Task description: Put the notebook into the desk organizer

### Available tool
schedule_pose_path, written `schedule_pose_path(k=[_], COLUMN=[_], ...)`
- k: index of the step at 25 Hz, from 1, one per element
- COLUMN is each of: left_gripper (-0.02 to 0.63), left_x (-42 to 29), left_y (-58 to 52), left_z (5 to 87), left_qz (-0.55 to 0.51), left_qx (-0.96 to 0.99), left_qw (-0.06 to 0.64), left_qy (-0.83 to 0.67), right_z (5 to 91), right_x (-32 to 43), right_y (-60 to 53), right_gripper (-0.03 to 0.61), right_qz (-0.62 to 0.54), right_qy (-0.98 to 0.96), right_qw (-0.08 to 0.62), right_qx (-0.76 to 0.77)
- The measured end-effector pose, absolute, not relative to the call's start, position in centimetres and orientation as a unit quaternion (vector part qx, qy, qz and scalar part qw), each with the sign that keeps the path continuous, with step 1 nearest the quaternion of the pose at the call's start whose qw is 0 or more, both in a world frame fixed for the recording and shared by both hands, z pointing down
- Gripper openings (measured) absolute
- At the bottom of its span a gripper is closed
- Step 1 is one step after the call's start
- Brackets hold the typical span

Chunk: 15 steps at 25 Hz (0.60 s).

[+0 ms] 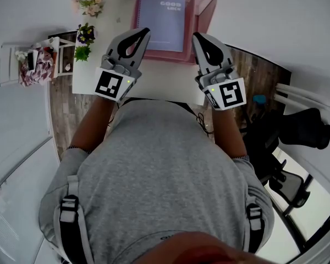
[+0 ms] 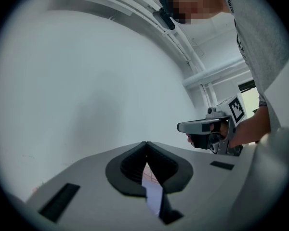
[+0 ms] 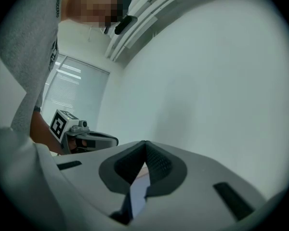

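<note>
The purple notebook (image 1: pixel 163 22) lies flat in the pink desk organizer (image 1: pixel 204 10) at the far edge of the white tabletop (image 1: pixel 165 78), so the job looks done. The left gripper (image 1: pixel 144 33) and right gripper (image 1: pixel 196 36) are both closed tight and hold nothing. If one bumps the organizer, it could slide off that far edge.

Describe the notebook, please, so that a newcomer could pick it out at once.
Find the white desk in the head view; at its far edge sits a pink desk organizer. The notebook lies flat in it: a lavender, spiral-bound rectangle with pale lettering, the only non-pink thing there.
</note>
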<state>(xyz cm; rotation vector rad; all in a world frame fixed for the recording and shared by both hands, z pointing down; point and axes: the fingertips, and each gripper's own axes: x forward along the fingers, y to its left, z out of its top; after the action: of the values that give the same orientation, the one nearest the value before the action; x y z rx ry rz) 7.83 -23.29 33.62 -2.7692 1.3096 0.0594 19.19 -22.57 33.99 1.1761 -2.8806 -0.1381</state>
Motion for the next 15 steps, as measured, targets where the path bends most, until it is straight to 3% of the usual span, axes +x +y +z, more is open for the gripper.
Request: schedule_pose_path(k=[15], left_gripper=[0.02], left_x=[7.75], left_y=[-23.24], left_z=[33.2], left_qz=[0.016], left_qx=[-0.899], left_qw=[0.051], left_qy=[0.435], right_z=[34.43], right_x=[20.17], right_y=[-22.94], right_gripper=[0.008], right_qz=[-0.056], right_qy=[-0.92], right_qw=[0.036], right_qx=[0.385])
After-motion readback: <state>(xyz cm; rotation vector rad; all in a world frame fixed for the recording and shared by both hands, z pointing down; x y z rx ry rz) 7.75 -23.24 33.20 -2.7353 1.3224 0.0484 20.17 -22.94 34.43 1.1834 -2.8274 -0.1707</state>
